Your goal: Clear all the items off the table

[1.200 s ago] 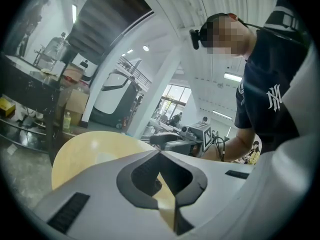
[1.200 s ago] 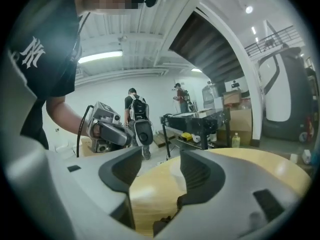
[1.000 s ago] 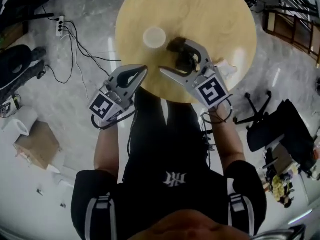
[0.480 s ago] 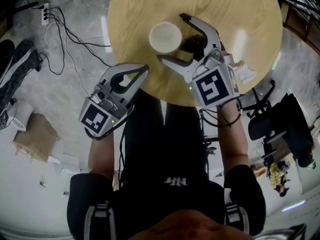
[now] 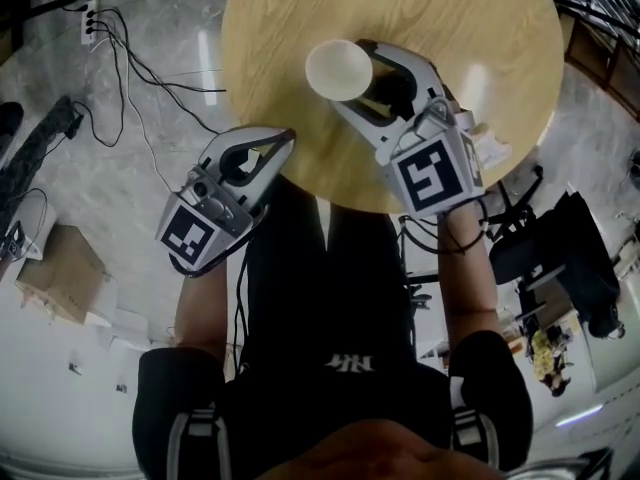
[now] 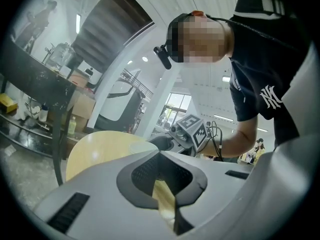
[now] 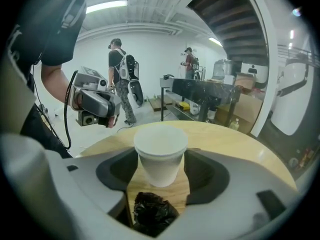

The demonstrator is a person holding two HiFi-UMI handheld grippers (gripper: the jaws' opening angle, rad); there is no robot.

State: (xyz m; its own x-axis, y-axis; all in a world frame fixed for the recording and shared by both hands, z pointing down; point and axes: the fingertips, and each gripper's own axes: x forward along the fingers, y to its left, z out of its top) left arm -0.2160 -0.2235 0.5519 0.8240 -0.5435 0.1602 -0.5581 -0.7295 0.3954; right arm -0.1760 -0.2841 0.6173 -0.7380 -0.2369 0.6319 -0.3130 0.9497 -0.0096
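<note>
A white paper cup [image 5: 340, 68] [image 7: 160, 154] stands upright on the round wooden table [image 5: 400, 8] between the jaws of my right gripper [image 5: 348, 71] [image 7: 160, 165]. Those jaws have just been closing, and both pads now touch the cup's sides. A crumpled black bag [image 5: 390, 88] [image 7: 150, 211] lies on the table under this gripper, behind the cup. Something white and crumpled [image 5: 490, 148] sits at the table's right edge. My left gripper [image 5: 288, 136] [image 6: 160, 156] hovers at the table's near-left edge with its tips together and nothing held.
Cables and a power strip [image 5: 90, 13] trail over the floor at left, near a cardboard box [image 5: 55, 268]. An office chair [image 5: 560, 238] stands at right. In the right gripper view, two people [image 7: 120, 79] stand beyond the table beside a dark shelf [image 7: 200, 99].
My right gripper's jaws opened wide, slid around the white cup and narrowed onto it, passing over the black bag. The left gripper has stayed where it was.
</note>
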